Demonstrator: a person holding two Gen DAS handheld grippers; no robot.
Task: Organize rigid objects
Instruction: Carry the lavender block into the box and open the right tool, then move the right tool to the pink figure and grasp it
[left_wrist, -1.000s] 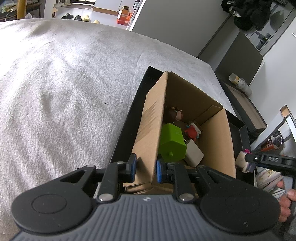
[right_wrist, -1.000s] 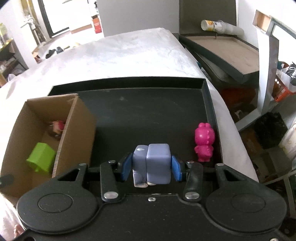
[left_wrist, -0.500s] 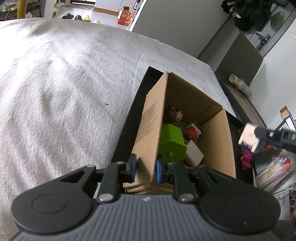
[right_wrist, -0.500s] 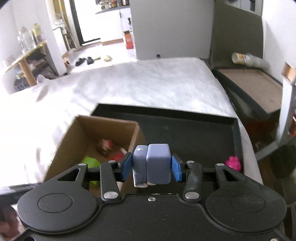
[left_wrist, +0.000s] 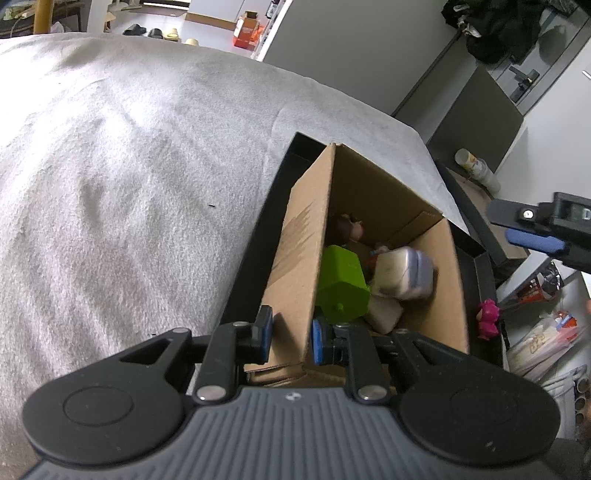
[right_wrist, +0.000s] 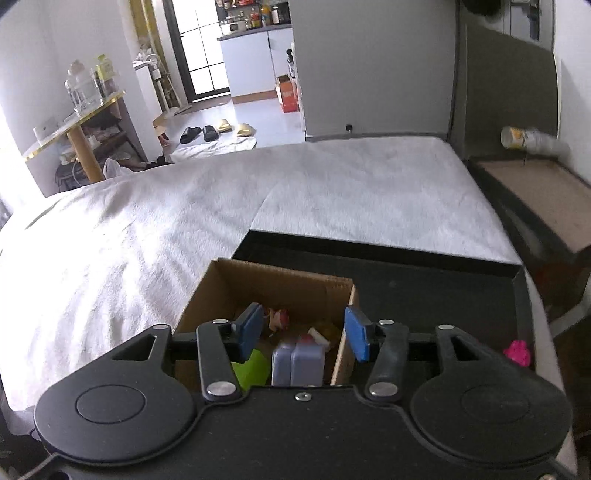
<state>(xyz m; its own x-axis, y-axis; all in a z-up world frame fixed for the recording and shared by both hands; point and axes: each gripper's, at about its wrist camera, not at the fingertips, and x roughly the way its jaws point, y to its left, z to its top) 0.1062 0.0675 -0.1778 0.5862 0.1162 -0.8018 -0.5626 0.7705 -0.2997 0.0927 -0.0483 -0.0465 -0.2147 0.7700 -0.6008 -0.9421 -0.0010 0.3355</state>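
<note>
An open cardboard box (left_wrist: 303, 251) stands at the left end of a black tray (left_wrist: 255, 258) on the bed. My left gripper (left_wrist: 290, 338) is shut on the box's near left wall. Above the box (right_wrist: 280, 284), the jaws of my right gripper (right_wrist: 303, 334) are opening with nothing between the pads. A purple-grey block (right_wrist: 297, 363) lies loose and blurred inside the box (left_wrist: 404, 273), against a lime-green toy (left_wrist: 341, 284). In the left wrist view my right gripper (left_wrist: 532, 230) hangs to the box's right. A pink figure (right_wrist: 517, 352) stands on the tray's right side.
The box also holds small figures (left_wrist: 349, 229) and a pale block. The grey blanket (right_wrist: 184, 229) spreads to the left and beyond the tray (right_wrist: 424, 295). Off the bed's right edge a second tray (right_wrist: 535, 192) carries a lying tube (right_wrist: 528, 138). Slippers lie on the floor.
My right gripper rose and swung left from the tray floor to over the box, then opened and let go of the purple-grey block, which dropped into the box. The left gripper stayed put.
</note>
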